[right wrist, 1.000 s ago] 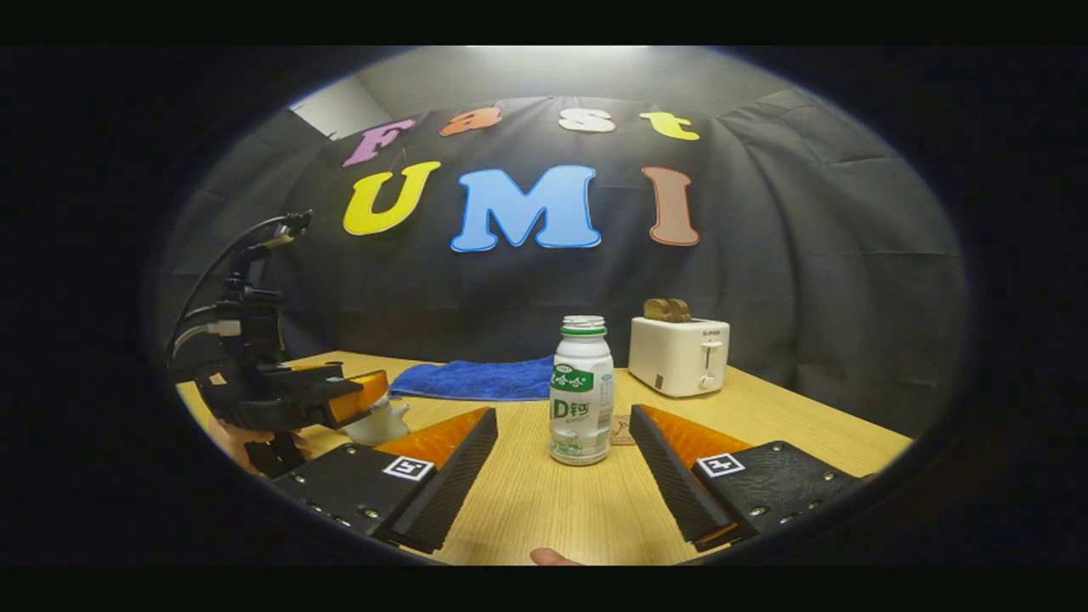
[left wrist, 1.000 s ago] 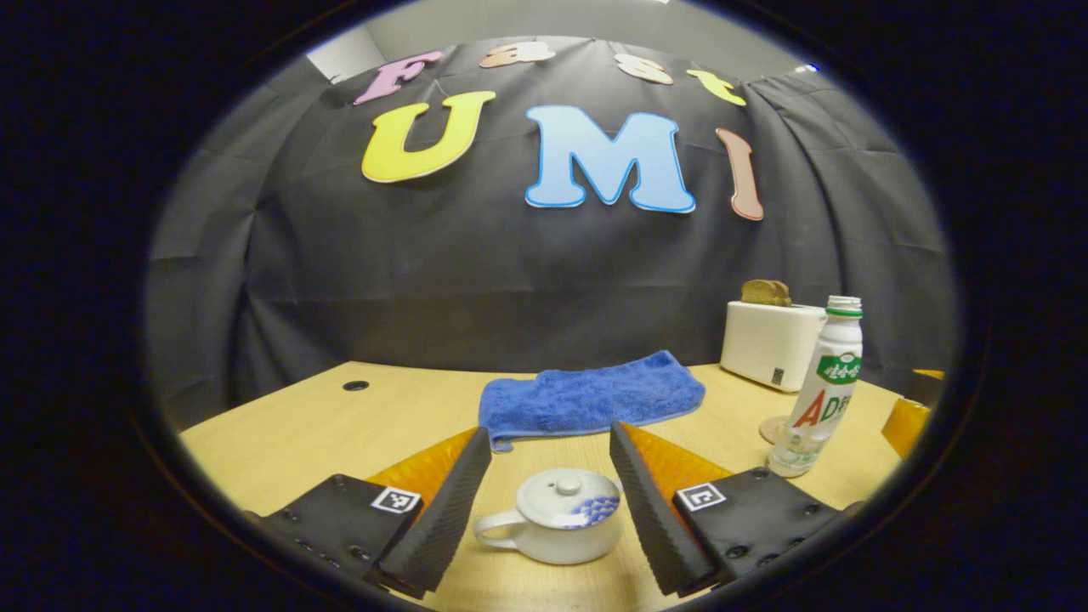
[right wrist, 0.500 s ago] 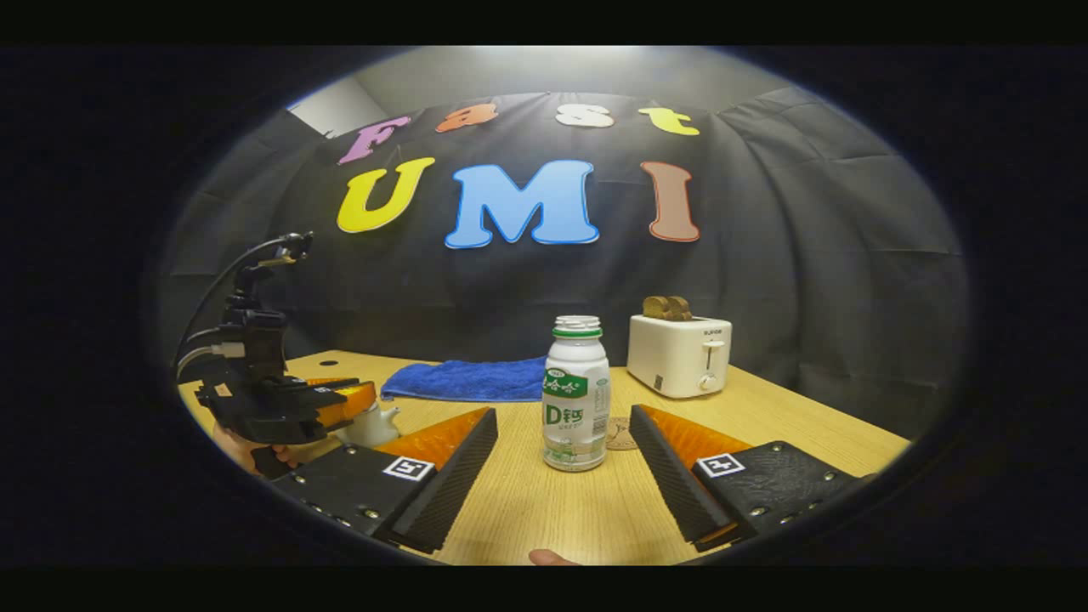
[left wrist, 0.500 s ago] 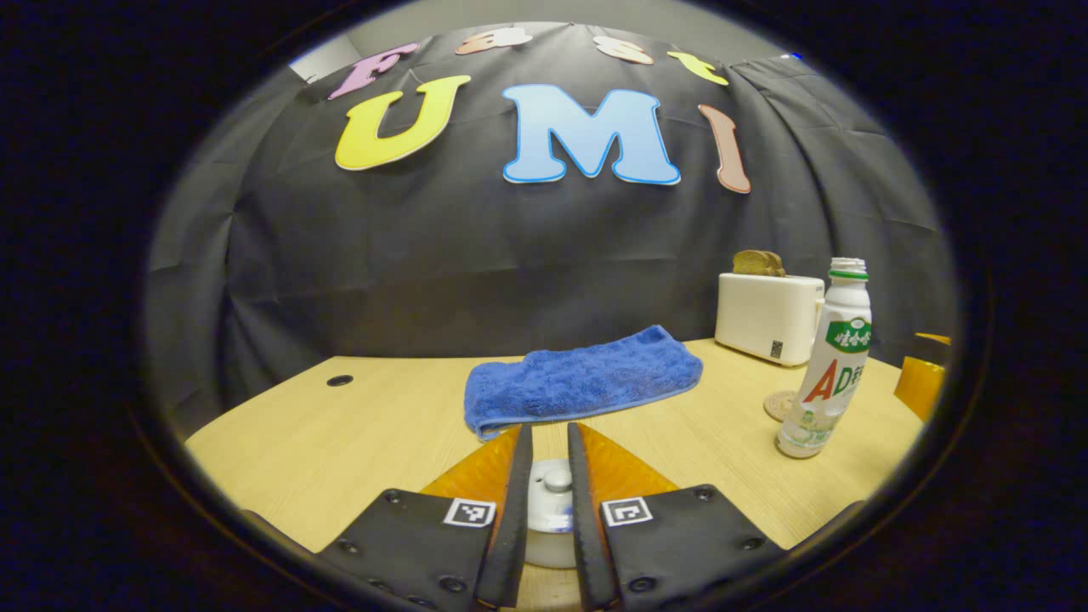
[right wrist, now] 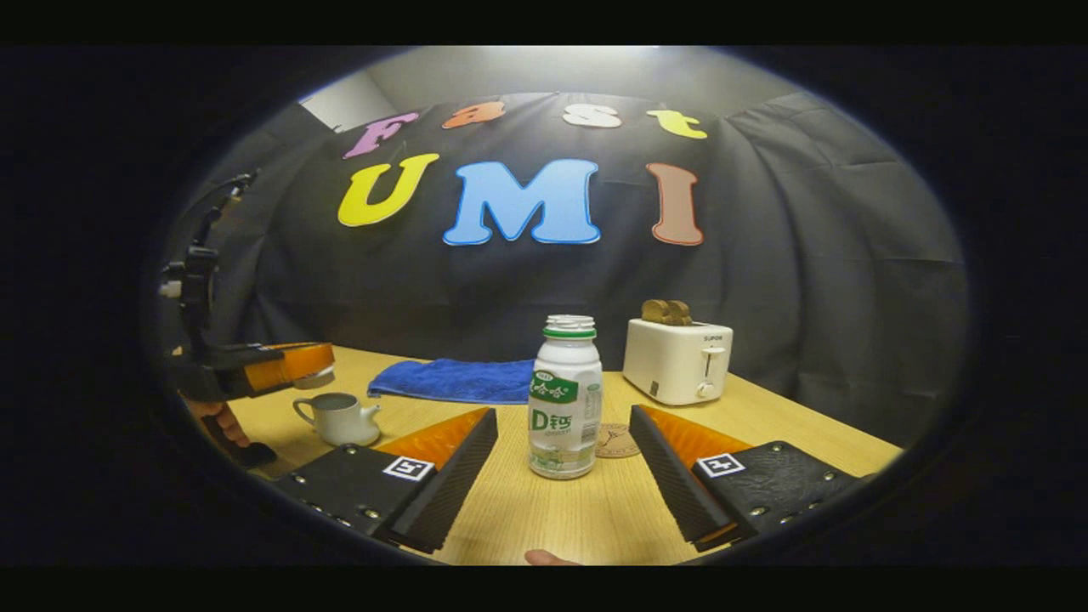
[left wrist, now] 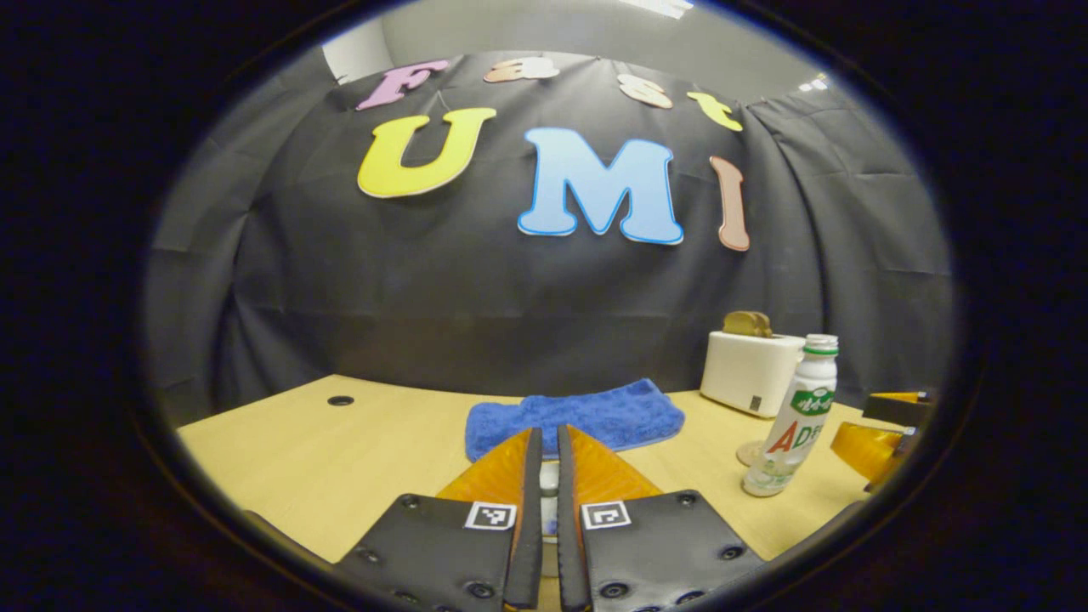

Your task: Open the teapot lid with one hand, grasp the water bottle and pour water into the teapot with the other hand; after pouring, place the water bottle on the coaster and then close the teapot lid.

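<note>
Far left in right gripper view: left tongs (right wrist: 310,367) clamped on teapot lid (right wrist: 313,379), held in air just above open teapot (right wrist: 340,419) on table (right wrist: 552,518). In left gripper view, same tongs (left wrist: 549,476) nearly closed w/ white lid (left wrist: 549,478) pinched between. Blue towel (right wrist: 455,380) farther back. Center: water bottle (right wrist: 563,398) upright on table, uncapped, between fingers of right tongs (right wrist: 563,446), spread wide, not touching. Coaster (right wrist: 616,441) just behind bottle to its right. Toaster (right wrist: 677,359) w/ bread at back right.
</note>
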Available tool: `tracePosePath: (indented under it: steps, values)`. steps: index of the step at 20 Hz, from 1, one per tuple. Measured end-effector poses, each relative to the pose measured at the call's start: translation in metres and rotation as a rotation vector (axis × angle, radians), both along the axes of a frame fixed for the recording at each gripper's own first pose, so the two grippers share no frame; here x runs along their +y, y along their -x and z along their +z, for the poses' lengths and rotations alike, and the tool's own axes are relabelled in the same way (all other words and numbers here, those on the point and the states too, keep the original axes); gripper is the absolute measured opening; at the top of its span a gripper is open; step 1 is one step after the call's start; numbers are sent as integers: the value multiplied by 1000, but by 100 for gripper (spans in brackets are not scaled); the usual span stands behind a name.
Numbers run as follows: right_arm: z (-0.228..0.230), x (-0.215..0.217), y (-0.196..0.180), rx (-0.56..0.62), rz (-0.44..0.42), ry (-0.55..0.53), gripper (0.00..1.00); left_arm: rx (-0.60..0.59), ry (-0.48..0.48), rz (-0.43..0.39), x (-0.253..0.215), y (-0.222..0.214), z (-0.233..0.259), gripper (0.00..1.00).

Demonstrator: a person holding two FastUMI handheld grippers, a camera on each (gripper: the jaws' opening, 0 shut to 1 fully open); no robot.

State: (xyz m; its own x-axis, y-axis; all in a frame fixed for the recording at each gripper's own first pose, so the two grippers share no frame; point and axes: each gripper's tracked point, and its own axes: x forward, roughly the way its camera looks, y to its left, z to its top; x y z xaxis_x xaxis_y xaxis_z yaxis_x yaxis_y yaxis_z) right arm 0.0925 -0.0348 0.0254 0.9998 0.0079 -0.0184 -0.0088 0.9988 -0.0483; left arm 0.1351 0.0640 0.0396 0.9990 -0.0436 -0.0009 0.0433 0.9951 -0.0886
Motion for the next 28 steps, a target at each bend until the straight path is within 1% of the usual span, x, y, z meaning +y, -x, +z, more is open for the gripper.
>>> tracePosePath:
  steps: [2,3,5,6,7,8,9,10,11,12,13,14,16,17,18,19,20,23,24,28]
  values:
    - [0,-3,-9,0,-18,12,96,-25,12,-18,-1,21,13,14]
    - [0,-4,-15,8,-31,22,96,-48,27,-20,1,33,20,18]
    - [-8,-2,-29,33,-37,27,97,-104,81,-21,9,69,37,18]
    - [-11,-1,-37,41,-41,20,97,-108,79,-24,11,82,39,18]
    - [-12,-2,-43,39,-48,29,96,-103,45,3,19,92,36,14]
    - [-14,-3,-48,41,-54,42,96,-100,16,25,26,99,33,14]
    - [-14,-4,-52,43,-57,43,96,-93,5,32,31,107,30,17]
    - [-15,-4,-61,41,-67,39,97,-79,4,23,31,114,24,14]
    - [-17,-7,-66,51,-74,30,96,-50,15,15,32,125,13,18]
    - [-22,-5,-73,64,-70,18,96,-42,28,0,30,138,5,14]
    - [-24,-5,-78,69,-74,17,96,-36,29,-10,27,151,-2,18]
    - [-25,-6,-83,68,-82,23,96,-29,15,-12,24,161,-9,18]
    - [-29,-5,-90,74,-92,55,96,-33,-25,-21,18,170,-11,14]
    - [-27,-2,-91,65,-83,55,96,-39,-29,-27,17,171,-10,14]
    - [-24,-2,-91,59,-84,56,94,-48,-25,-37,14,173,-8,18]
    - [-25,-4,-90,57,-76,54,70,-54,-22,-42,13,173,-6,18]
    - [-26,-5,-93,53,-67,58,76,-53,-23,-41,14,173,-6,18]
    - [-21,1,-89,50,-47,78,75,-39,-14,-55,11,174,-12,18]
    - [-18,5,-88,48,-36,99,71,-34,-12,-60,10,175,-13,18]
    - [-6,30,-78,24,25,232,72,-59,-16,-66,12,189,-6,18]
